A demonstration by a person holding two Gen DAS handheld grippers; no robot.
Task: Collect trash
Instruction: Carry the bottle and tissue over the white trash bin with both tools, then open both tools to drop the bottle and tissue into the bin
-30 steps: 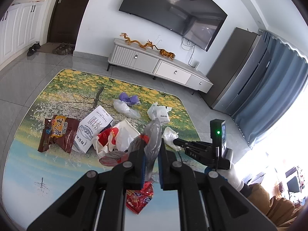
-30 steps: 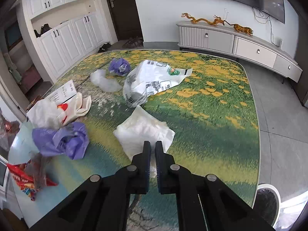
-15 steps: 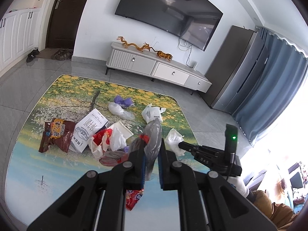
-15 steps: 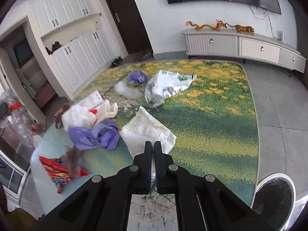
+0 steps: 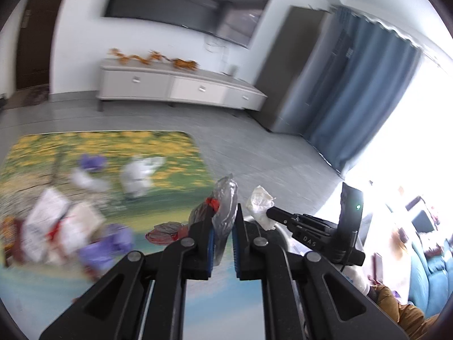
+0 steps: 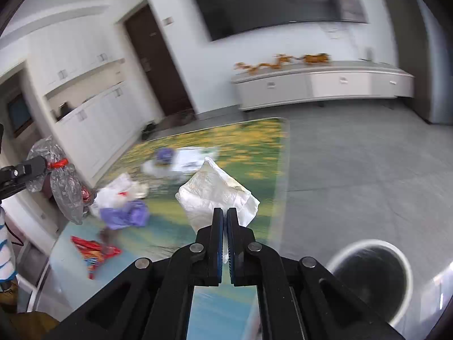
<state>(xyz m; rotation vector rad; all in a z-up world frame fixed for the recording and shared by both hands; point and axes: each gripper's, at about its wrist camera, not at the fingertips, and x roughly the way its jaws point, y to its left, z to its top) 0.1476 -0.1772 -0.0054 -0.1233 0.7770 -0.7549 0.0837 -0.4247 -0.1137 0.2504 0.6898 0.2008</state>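
Above the littered mat [image 6: 254, 153], left gripper [image 5: 222, 235] jaws clamping a clear bag [image 5: 225, 198], right gripper [image 6: 222, 226] jaws clamping a white wrapper [image 6: 215, 189].

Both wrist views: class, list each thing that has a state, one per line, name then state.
Left gripper: shut on clear wrapper.
Right gripper: shut on white bag.
Bin: open, upright.
Door: closed.
Television: off.
Drawers: shut.

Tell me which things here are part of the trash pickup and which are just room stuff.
Job:
crumpled clear plastic bag, left gripper
white crumpled wrapper, right gripper
round white-rimmed bin
purple bag
red snack packet

Lying about:
wall television
white cabinet
blue curtain
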